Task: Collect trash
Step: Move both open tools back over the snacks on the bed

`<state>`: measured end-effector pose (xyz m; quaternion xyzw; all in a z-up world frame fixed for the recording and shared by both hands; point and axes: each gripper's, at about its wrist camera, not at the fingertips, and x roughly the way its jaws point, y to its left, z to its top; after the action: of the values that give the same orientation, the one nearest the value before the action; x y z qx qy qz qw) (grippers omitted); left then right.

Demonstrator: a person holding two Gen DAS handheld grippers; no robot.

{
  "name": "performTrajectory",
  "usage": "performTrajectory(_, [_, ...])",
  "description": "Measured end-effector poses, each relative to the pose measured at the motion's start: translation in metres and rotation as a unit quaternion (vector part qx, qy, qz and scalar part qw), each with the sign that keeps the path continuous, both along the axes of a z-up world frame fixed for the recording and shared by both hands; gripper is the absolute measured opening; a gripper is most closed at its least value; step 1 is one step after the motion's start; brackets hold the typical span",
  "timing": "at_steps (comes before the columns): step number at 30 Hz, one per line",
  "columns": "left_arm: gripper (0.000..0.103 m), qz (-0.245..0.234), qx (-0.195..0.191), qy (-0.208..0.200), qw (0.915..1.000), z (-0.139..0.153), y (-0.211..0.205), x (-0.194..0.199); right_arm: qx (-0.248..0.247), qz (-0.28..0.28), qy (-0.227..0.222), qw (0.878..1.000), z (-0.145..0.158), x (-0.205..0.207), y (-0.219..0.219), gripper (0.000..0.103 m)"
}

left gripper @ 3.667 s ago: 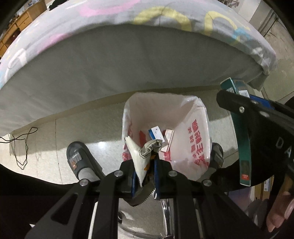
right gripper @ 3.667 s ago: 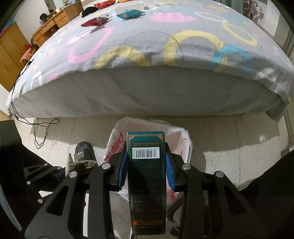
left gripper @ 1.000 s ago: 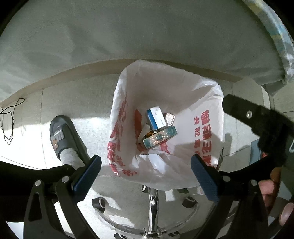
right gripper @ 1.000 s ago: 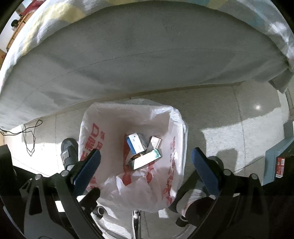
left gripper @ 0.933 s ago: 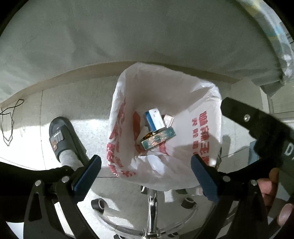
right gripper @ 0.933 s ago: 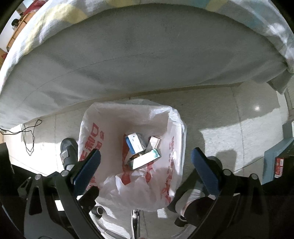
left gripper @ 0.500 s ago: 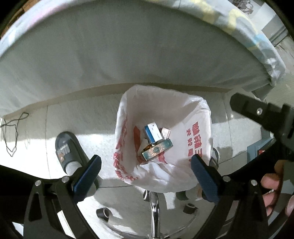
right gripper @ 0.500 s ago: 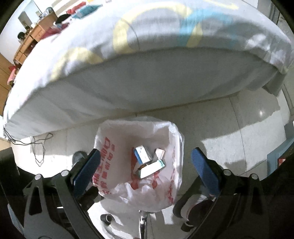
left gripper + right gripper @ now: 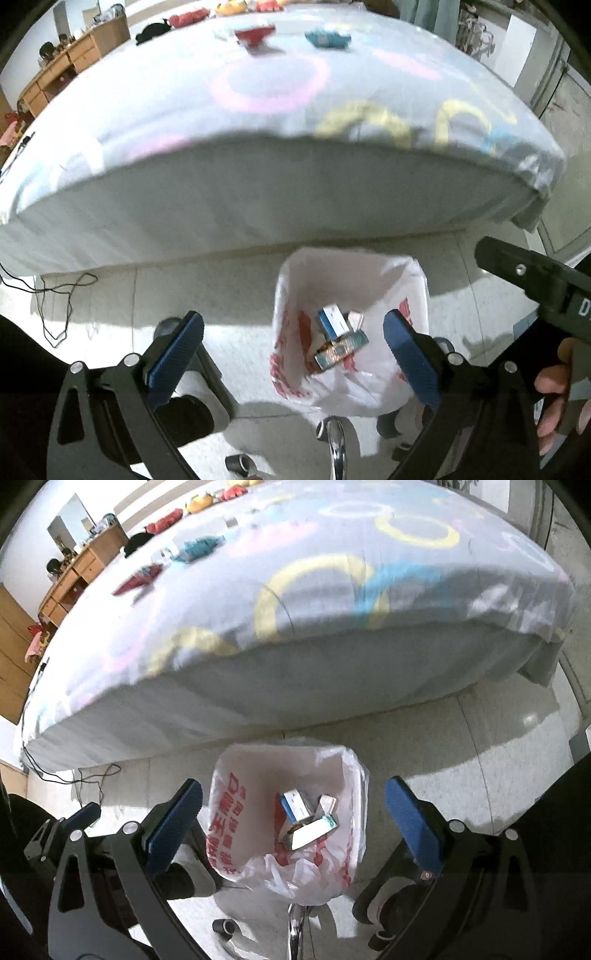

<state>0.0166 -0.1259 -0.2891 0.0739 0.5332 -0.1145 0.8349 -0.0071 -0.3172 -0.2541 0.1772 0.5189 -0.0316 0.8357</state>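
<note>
A white plastic bag (image 9: 369, 280) with red print stands open on the floor below the bed's edge. In it lie a blue-and-white box (image 9: 330, 319) and a teal box (image 9: 341, 349); the bag (image 9: 240, 775) and the teal box (image 9: 312, 832) also show in the right wrist view. My left gripper (image 9: 293, 332) is open and holds nothing, above and short of the bag. My right gripper (image 9: 293, 801) is open too, nothing between its fingers. On the bed lie a red wrapper (image 9: 255, 35) and a teal wrapper (image 9: 327, 38).
The bed (image 9: 332, 657) with a ring-patterned sheet fills the upper half. A chrome chair base (image 9: 334, 435) with castors sits under the bag. A black cable (image 9: 55, 295) trails on the floor at left. A wooden dresser (image 9: 74, 576) stands far left. A hand (image 9: 557, 384) holds the right gripper.
Both grippers let go of what they held, the left a crumpled wrapper, the right the teal box, which now lies in the bag. Both views have since tilted up to the bed's top.
</note>
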Motion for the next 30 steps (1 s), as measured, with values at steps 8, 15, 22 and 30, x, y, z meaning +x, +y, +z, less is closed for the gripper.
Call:
performTrajectory(8, [0.095, 0.018, -0.018, -0.025, 0.9994, 0.028, 0.015, 0.015, 0.004, 0.008, -0.011, 1.0, 0.021, 0.0, -0.001, 0.096])
performTrajectory(15, [0.095, 0.021, -0.016, -0.058, 0.998, 0.06, 0.024, 0.041, -0.005, 0.011, -0.017, 1.0, 0.044, 0.014, -0.003, 0.096])
performTrajectory(22, [0.095, 0.027, -0.02, -0.099, 0.9945, 0.096, 0.036, 0.086, -0.01, 0.02, -0.047, 0.999, 0.089, 0.049, -0.001, 0.096])
performTrajectory(30, [0.095, 0.017, -0.027, -0.131, 0.9909, 0.129, 0.035, 0.132, -0.031, 0.024, -0.085, 0.996, 0.138, 0.093, 0.004, 0.096])
